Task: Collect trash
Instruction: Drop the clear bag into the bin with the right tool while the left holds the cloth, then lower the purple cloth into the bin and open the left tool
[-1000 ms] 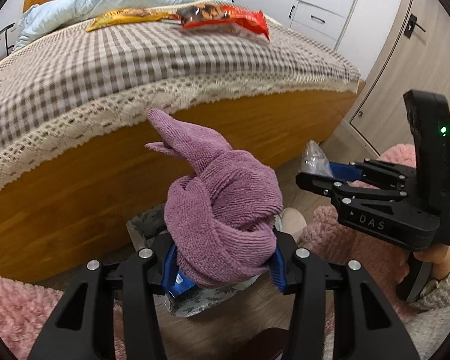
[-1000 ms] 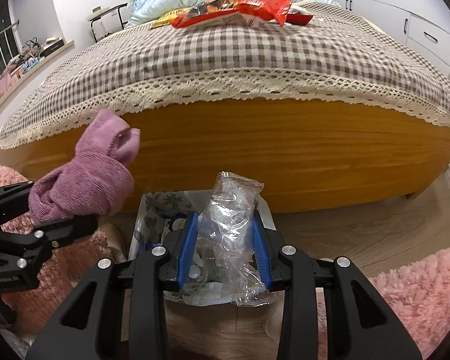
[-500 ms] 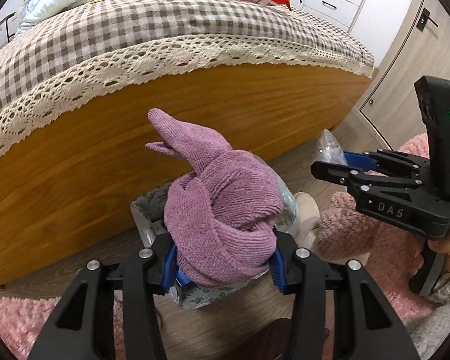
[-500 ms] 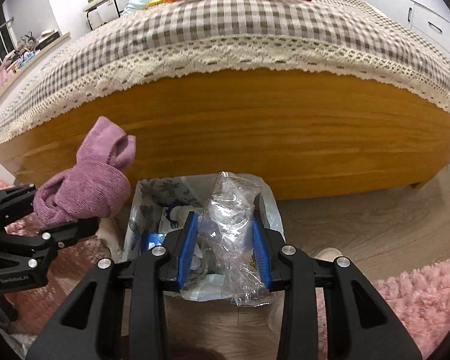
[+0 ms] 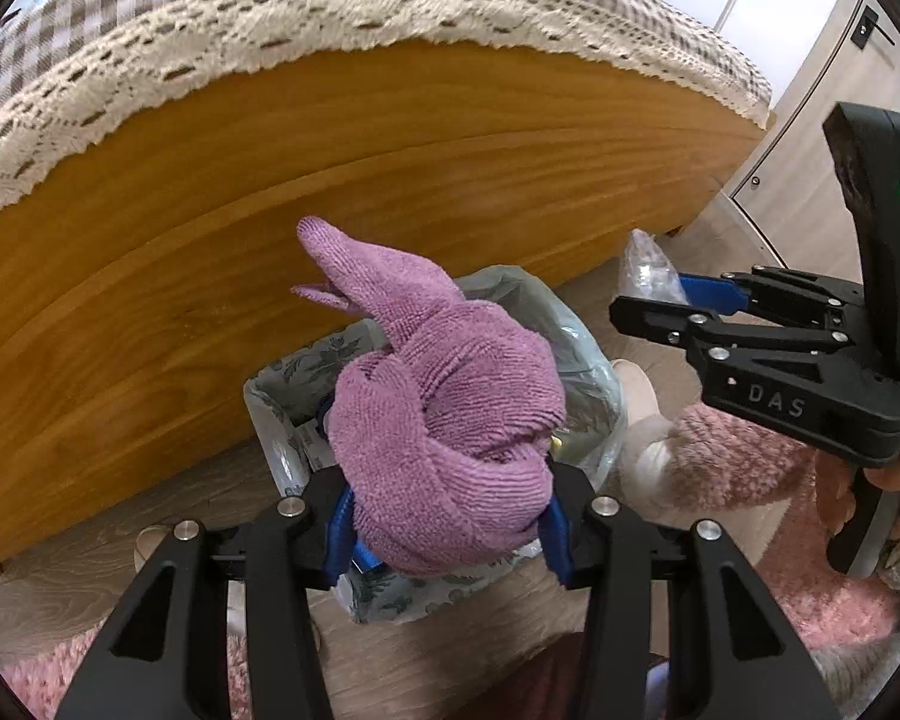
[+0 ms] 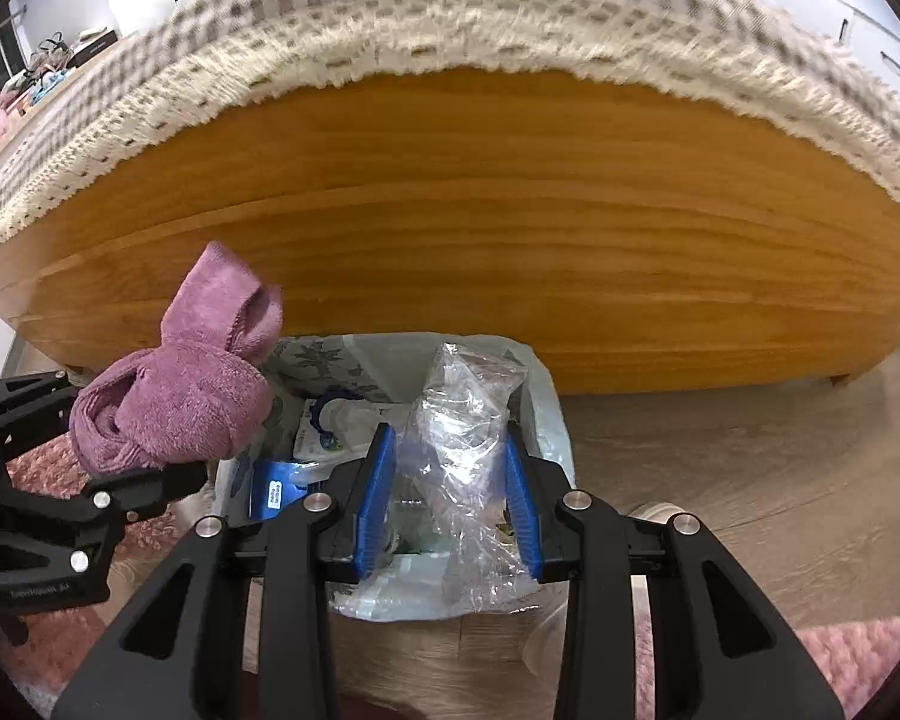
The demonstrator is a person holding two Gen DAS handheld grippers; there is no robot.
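Trash is hanging right over the lined bin (image 6: 546, 396) at the foot of the wooden bed frame (image 6: 450, 228), so this looks like the drop-off step. The right gripper (image 6: 450, 492) is pinching a crumpled clear plastic wrapper (image 6: 462, 432) between its blue pads (image 6: 375, 480), and the wrapper is dangling above the bin's open mouth, where other packaging is already lying. Just beside it, the left gripper (image 5: 444, 516) is squeezing a knotted purple cloth (image 5: 444, 420) between its jaws, holding it above the near-left part of the bin, partly over the rim. The bin's patterned liner (image 5: 282, 372) is showing around both loads. A pink shaggy rug (image 6: 858, 654) is lying on the wood floor to either side. To my eye the next move is simple: the right jaws need spreading so the wrapper falls inside, and the light film may cling to a pad or drift onto the floor. Whether the cloth is meant for the bin I cannot tell.
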